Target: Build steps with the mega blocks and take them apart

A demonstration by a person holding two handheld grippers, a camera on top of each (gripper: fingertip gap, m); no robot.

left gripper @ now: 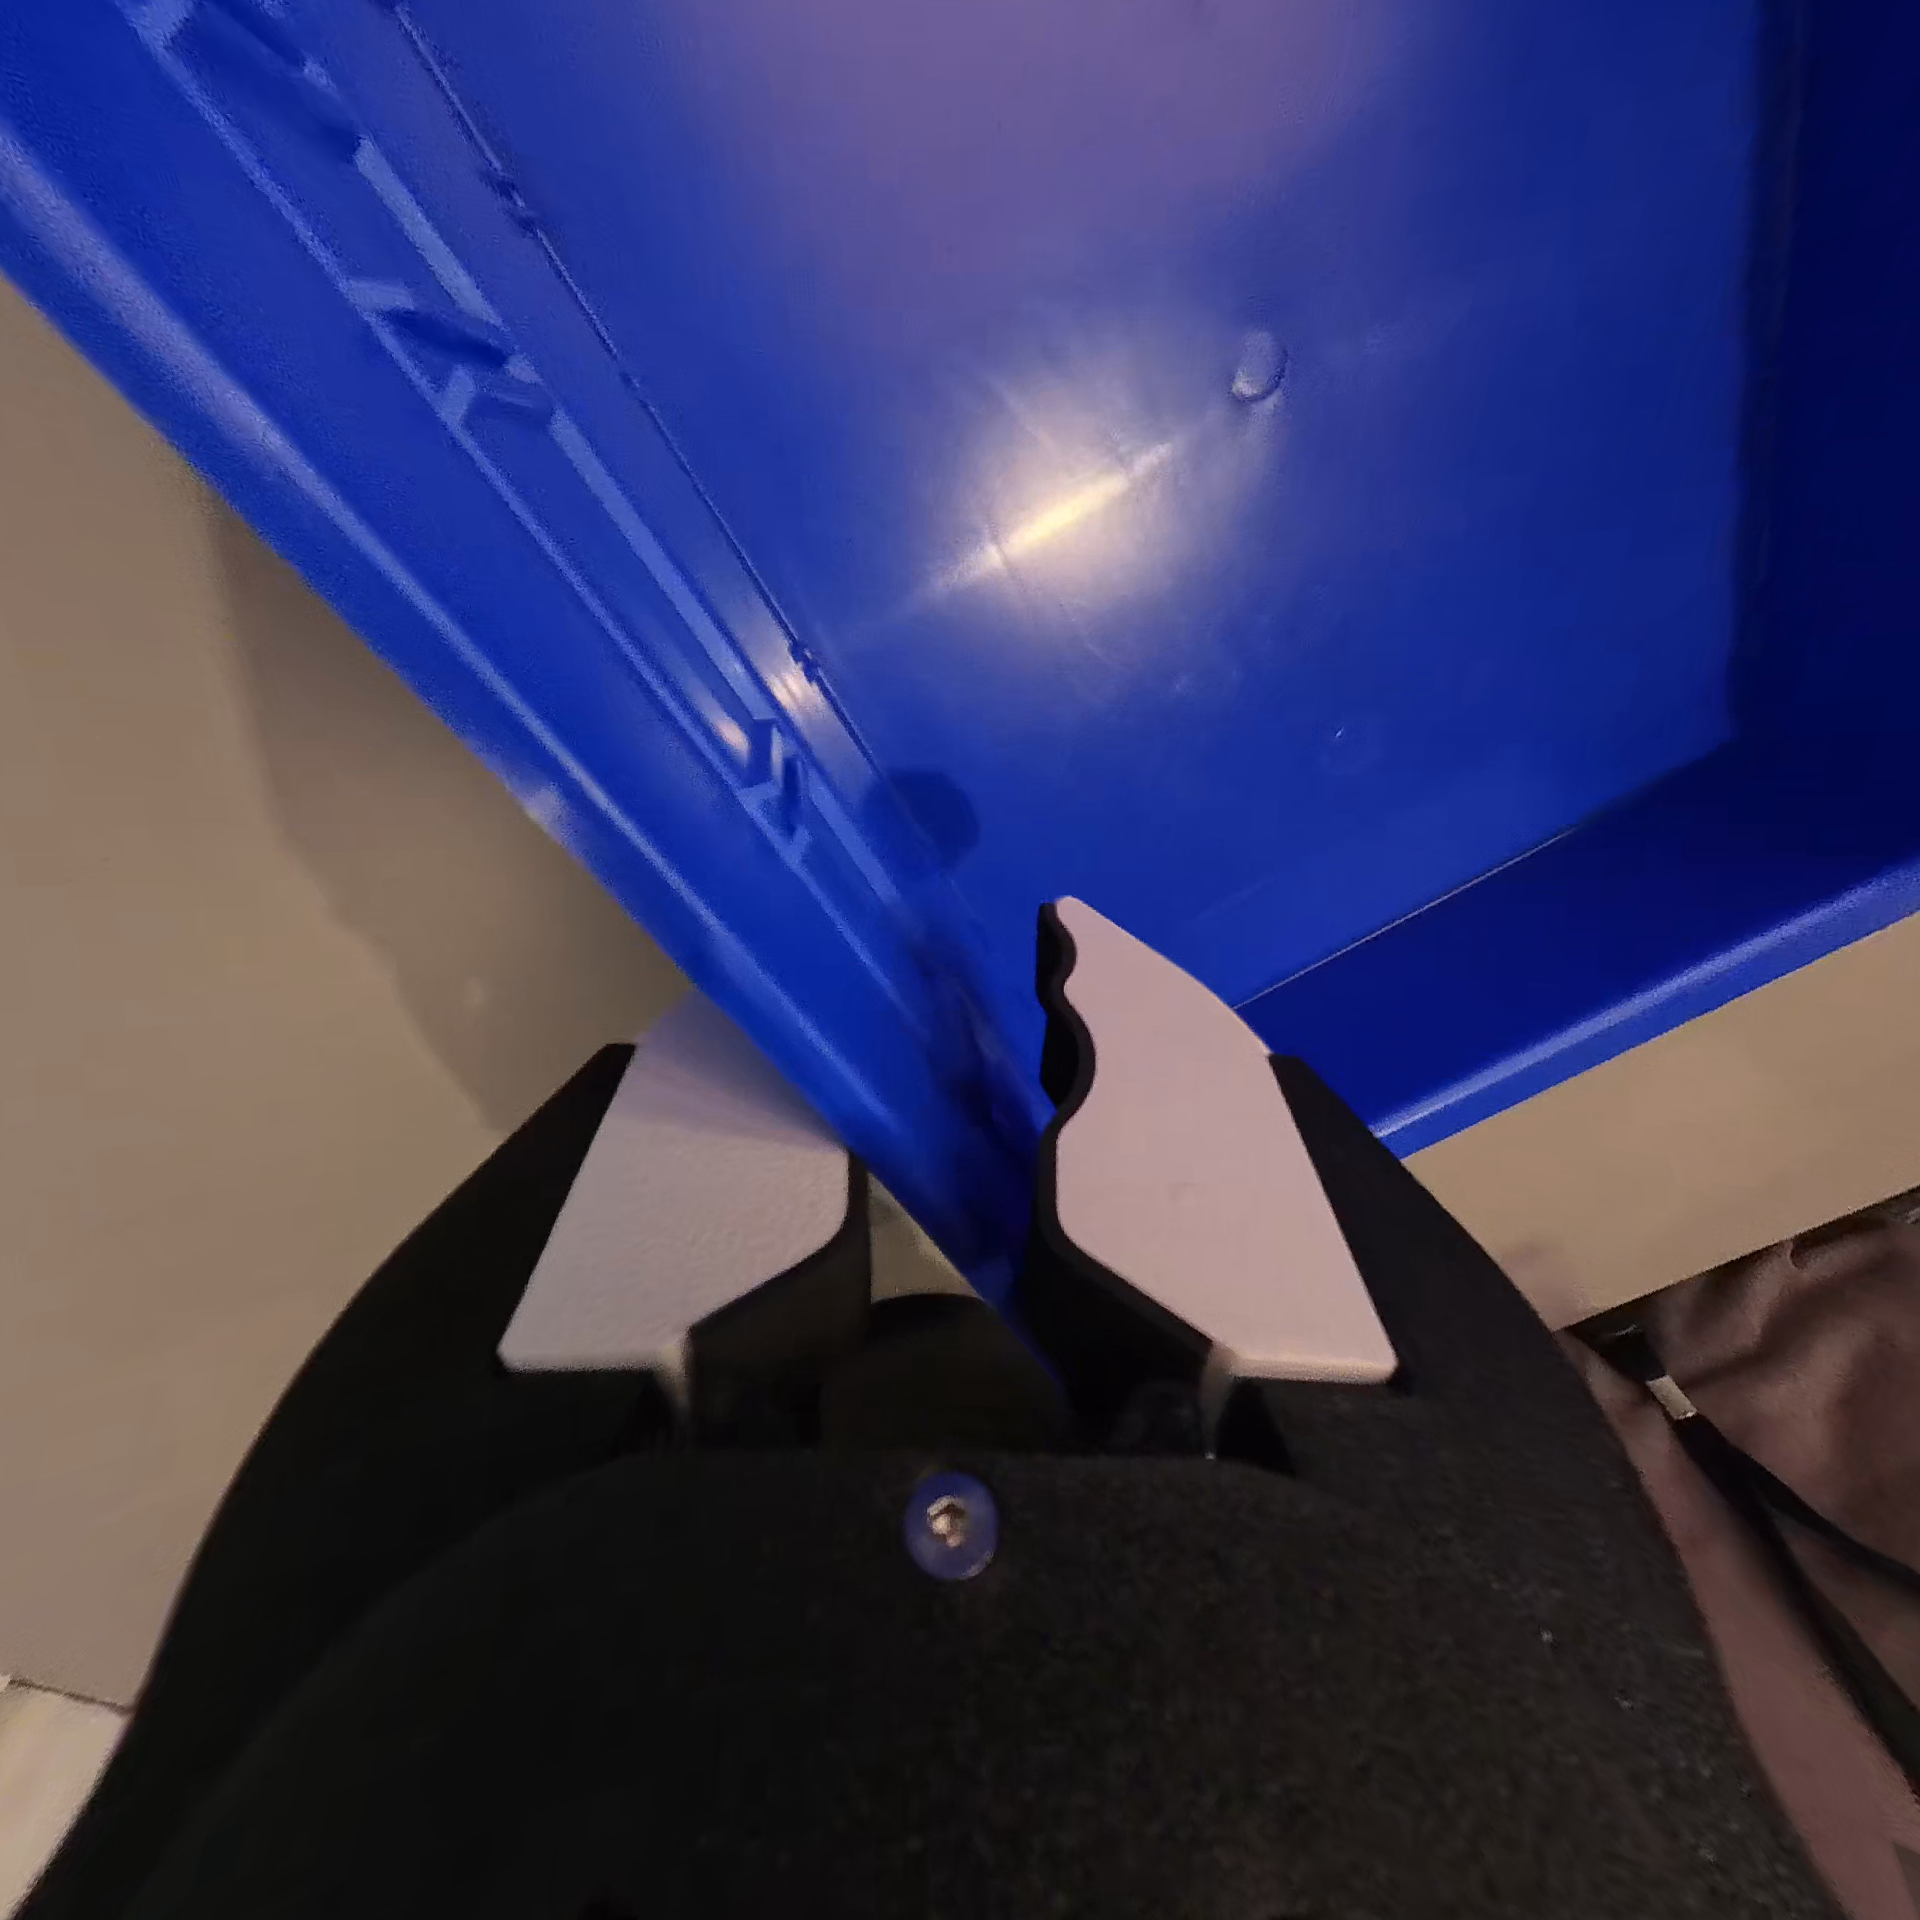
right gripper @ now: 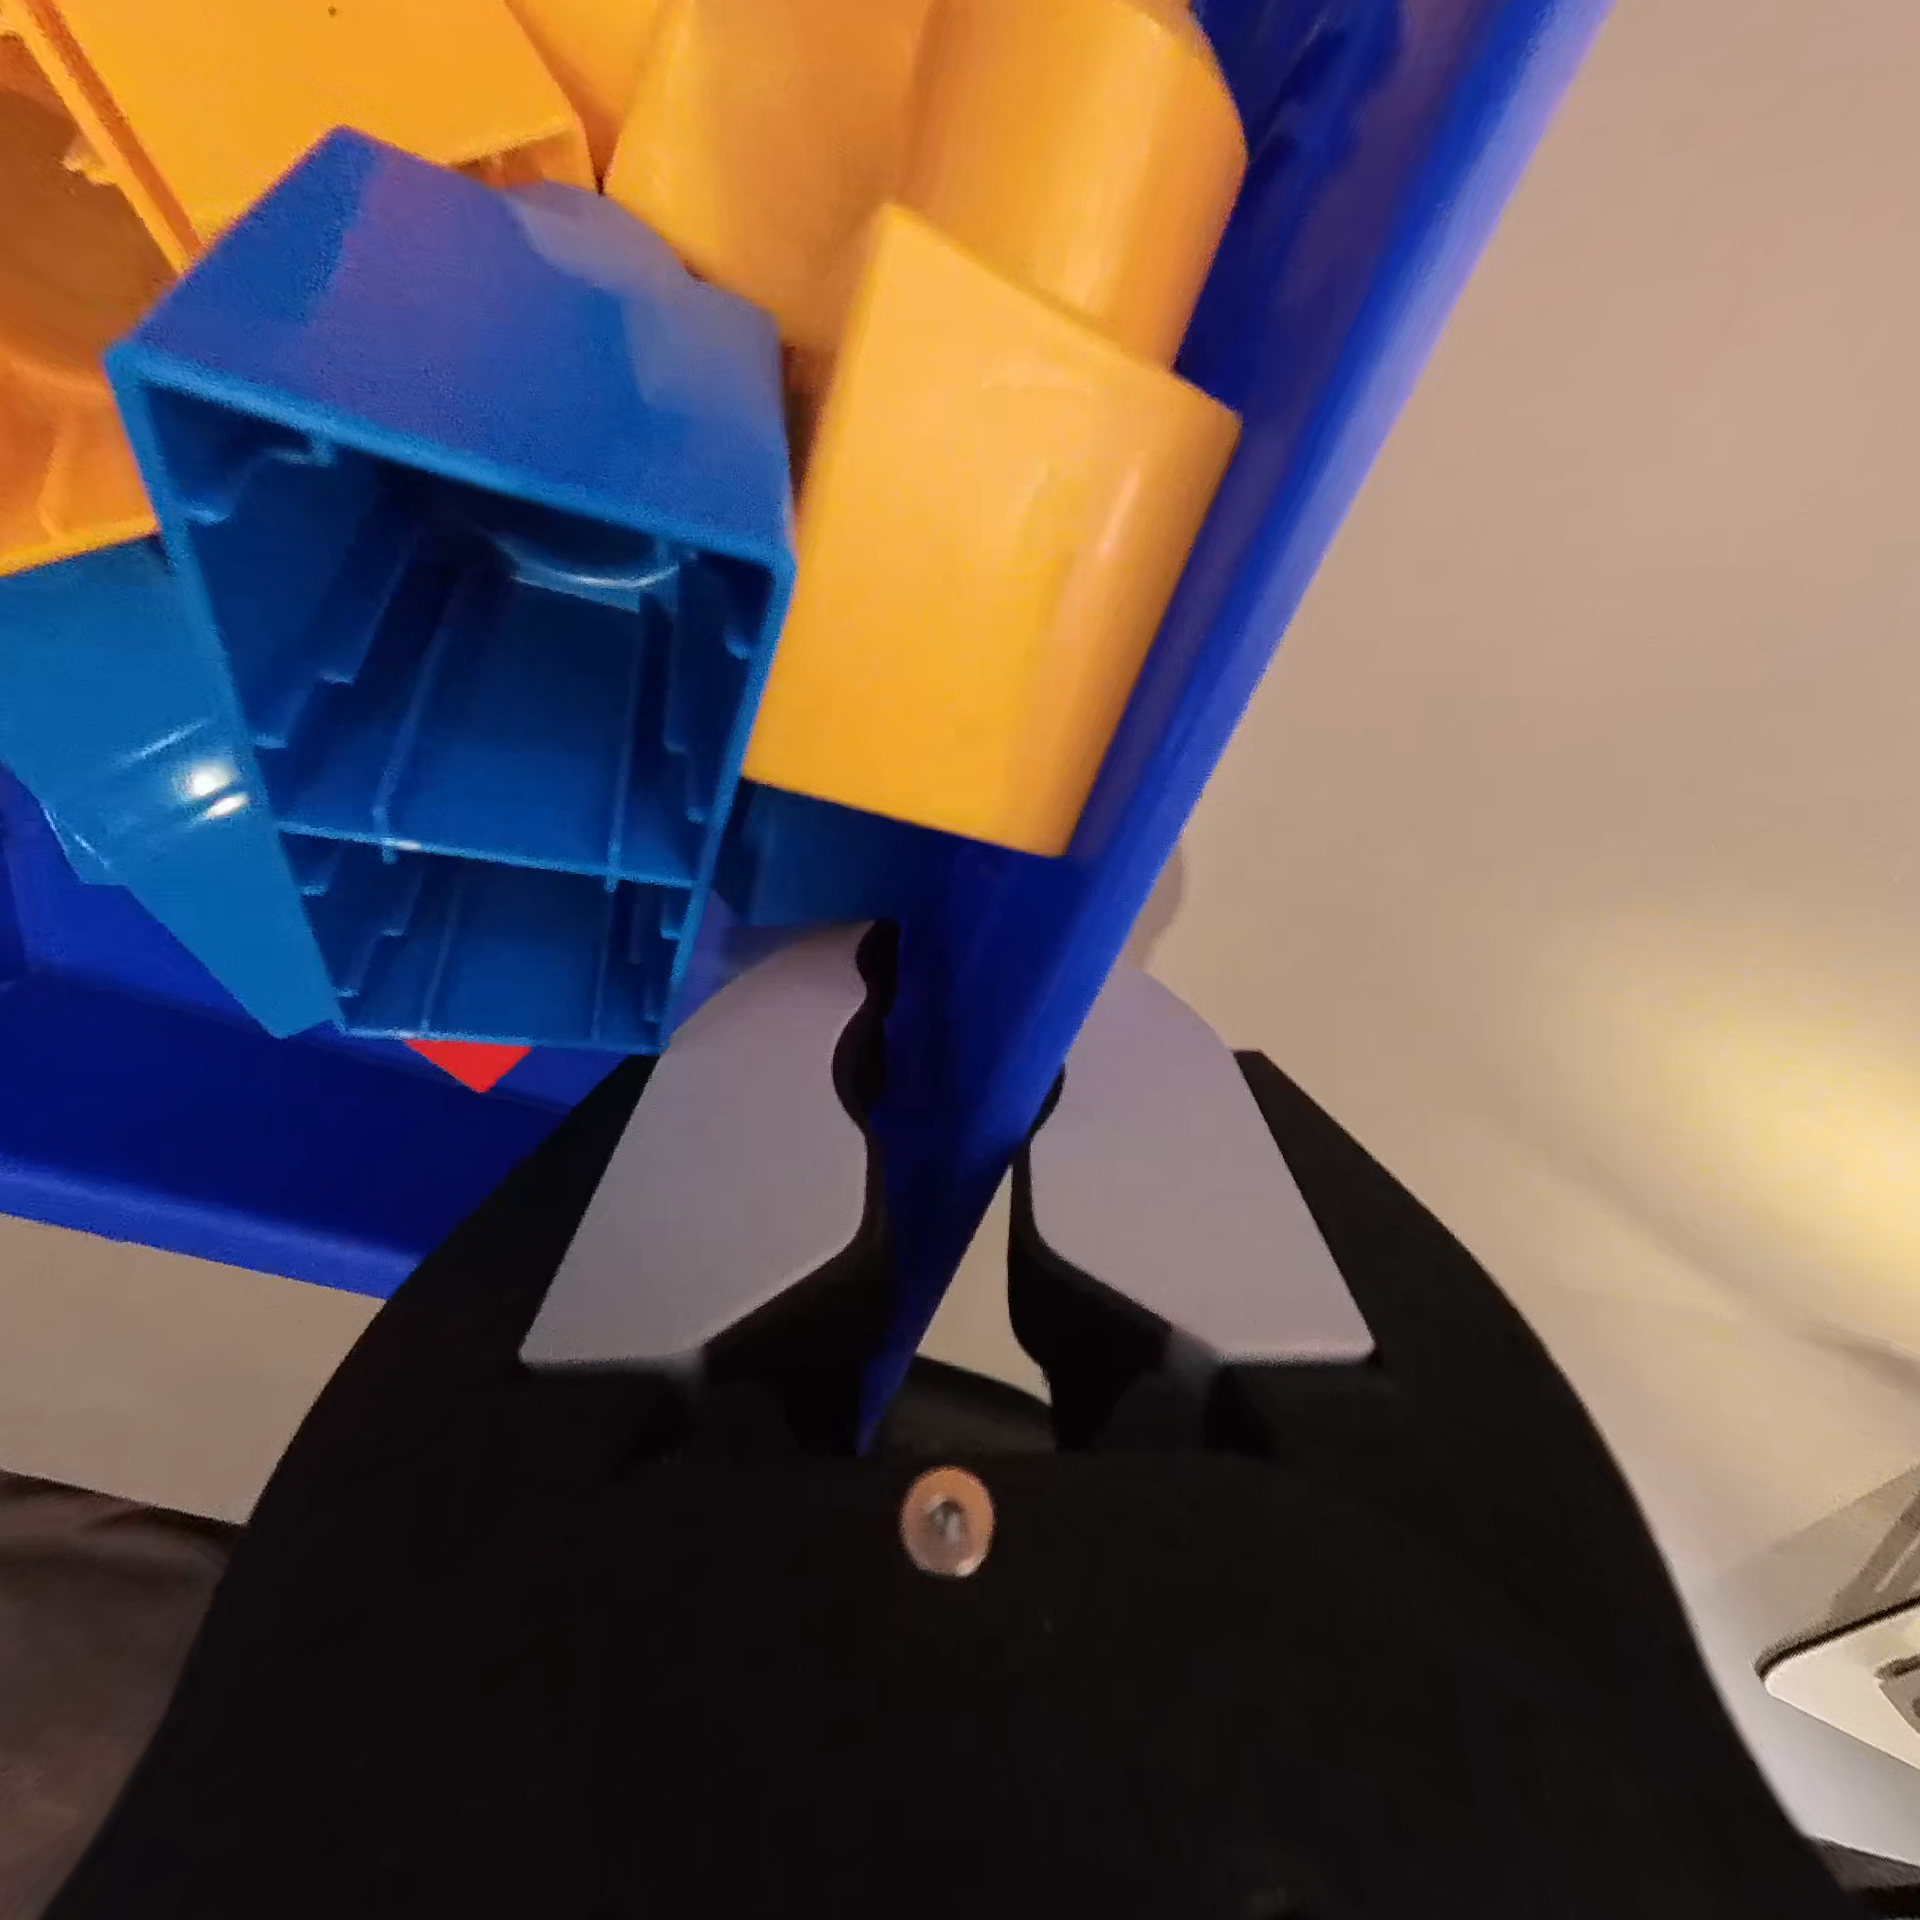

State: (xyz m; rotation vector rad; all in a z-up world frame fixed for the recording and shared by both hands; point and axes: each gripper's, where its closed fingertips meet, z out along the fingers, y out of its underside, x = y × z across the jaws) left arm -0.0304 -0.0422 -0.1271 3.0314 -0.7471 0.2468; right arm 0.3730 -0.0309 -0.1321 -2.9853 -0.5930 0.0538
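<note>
A dark blue plastic bin (left gripper: pixel 1195 436) fills the left wrist view. My left gripper (left gripper: pixel 935 1049) is shut on the bin's side wall, one finger inside and one outside; the bin floor on this side is bare. In the right wrist view my right gripper (right gripper: pixel 987 1029) is shut on the opposite wall (right gripper: pixel 1226 582) of the same bin. Inside, a lighter blue mega block (right gripper: pixel 468 644) lies on its side with its hollow underside facing the camera. Several yellow blocks (right gripper: pixel 987 582) are piled against the wall. A bit of a red block (right gripper: pixel 473 1065) shows underneath.
The bin sits over a beige tabletop (left gripper: pixel 208 831), which also shows in the right wrist view (right gripper: pixel 1558 727). Dark fabric (left gripper: pixel 1787 1403) lies past the table's near edge. A pale flat object (right gripper: pixel 1860 1652) lies at the lower right. The left gripper's tips are roughly 40 cm from the right gripper's.
</note>
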